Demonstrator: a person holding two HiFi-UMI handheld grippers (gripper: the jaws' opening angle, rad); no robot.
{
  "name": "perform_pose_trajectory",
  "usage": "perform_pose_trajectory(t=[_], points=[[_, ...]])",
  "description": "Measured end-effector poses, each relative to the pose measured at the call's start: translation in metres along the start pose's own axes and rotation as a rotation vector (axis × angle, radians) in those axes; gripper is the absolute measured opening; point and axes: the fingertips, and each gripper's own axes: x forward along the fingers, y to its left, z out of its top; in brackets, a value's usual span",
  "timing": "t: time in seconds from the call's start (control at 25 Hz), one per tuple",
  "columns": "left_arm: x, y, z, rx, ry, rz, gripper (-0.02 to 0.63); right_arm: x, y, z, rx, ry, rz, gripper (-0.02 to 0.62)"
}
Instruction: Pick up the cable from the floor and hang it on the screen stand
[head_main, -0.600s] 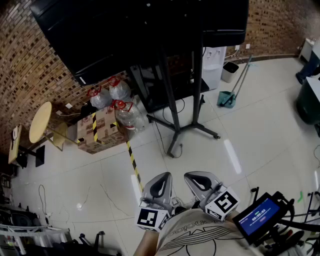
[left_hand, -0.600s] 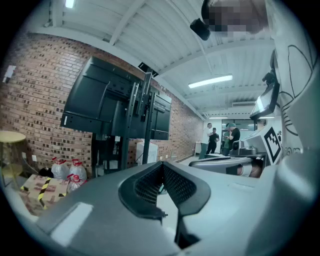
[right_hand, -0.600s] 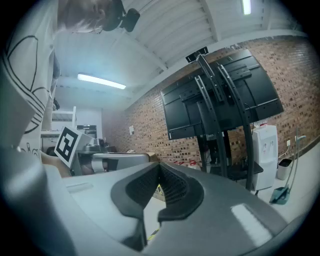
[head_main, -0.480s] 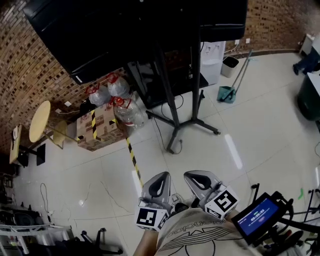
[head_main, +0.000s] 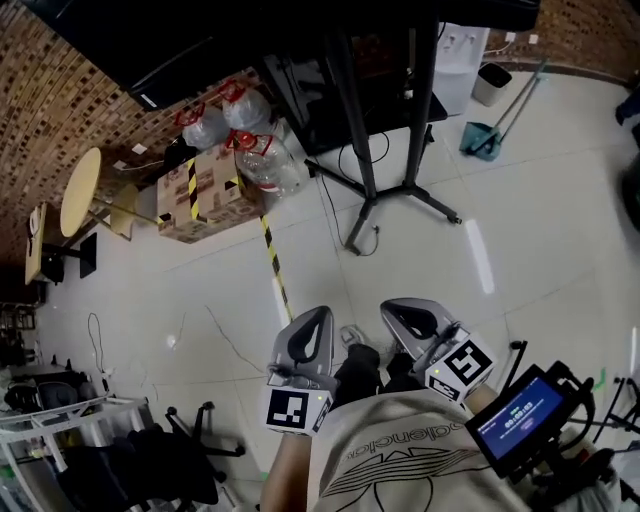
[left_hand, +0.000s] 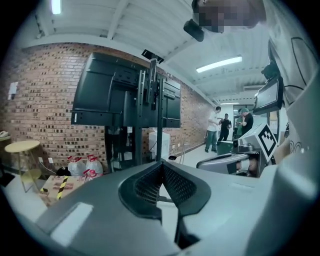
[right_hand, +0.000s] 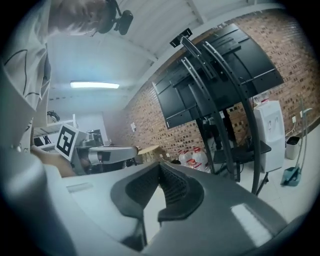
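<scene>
The left tool (head_main: 316, 318) and right tool (head_main: 400, 310) are both closed on nothing. What looks to be the thin grey cable (head_main: 228, 338) lies on the pale tiled floor (head_main: 520, 200), left of the left tool, which is nearer; it runs far-left to near-right

Looks past right gripper (right_hand: 161, 165), jaws pressed together, empty. Ahead, screen stand (right_hand: 215, 75) against brick wall (right_hand: 150, 116); bottles (right_hand: 194, 157) at floor's wall edge, water dispenser (right_hand: 268, 134) behind stand. Left gripper (right_hand: 107, 153) far left.
</scene>
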Motion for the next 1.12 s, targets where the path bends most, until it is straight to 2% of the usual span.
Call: perform_pose_trajectory(t=[0.24, 0.4, 0.52, 0.64, 0.72, 0.8, 0.84, 0.92, 0.96, 1.0, 1.12], points=[[0.049, 0.056, -0.045, -0.020, 0.041, 0.011, 0.020, 0.067, -0.050, -0.033, -0.012, 0.099, 0.019, 0.003], [0.075, 0.097, -0.066, -0.045, 0.044, -0.032, 0.020, 0.110, -0.082, -0.050, 0.044, 0.170, -0.028, 0.003], [0.100, 0.128, -0.086, -0.061, 0.066, -0.071, 0.020, 0.151, -0.107, -0.053, 0.128, 0.167, -0.076, 0.003], [0.131, 0.152, -0.115, -0.110, 0.110, -0.086, 0.020, 0.178, -0.135, -0.074, 0.126, 0.232, -0.075, 0.003], [0.153, 0.164, -0.136, -0.082, 0.124, -0.088, 0.020, 0.188, -0.161, -0.107, 0.093, 0.301, -0.070, 0.003], [0.173, 0.169, -0.166, -0.019, 0.135, -0.102, 0.020, 0.190, -0.192, -0.154, 0.080, 0.376, -0.078, 0.005], [0.181, 0.169, -0.185, 0.011, 0.146, -0.111, 0.020, 0.188, -0.207, -0.182, 0.091, 0.414, -0.082, 0.006], [0.197, 0.172, -0.228, 0.042, 0.181, -0.121, 0.020, 0.189, -0.233, -0.235, 0.160, 0.472, -0.078, 0.059], [0.207, 0.176, -0.250, 0.035, 0.201, -0.119, 0.020, 0.195, -0.245, -0.256, 0.197, 0.478, -0.074, 0.090], [0.218, 0.181, -0.271, 0.015, 0.219, -0.115, 0.020, 0.203, -0.258, -0.274, 0.213, 0.469, -0.072, 0.094], [0.262, 0.189, -0.330, -0.060, 0.253, -0.127, 0.020, 0.227, -0.296, -0.327, 0.135, 0.435, -0.095, 0.092]])
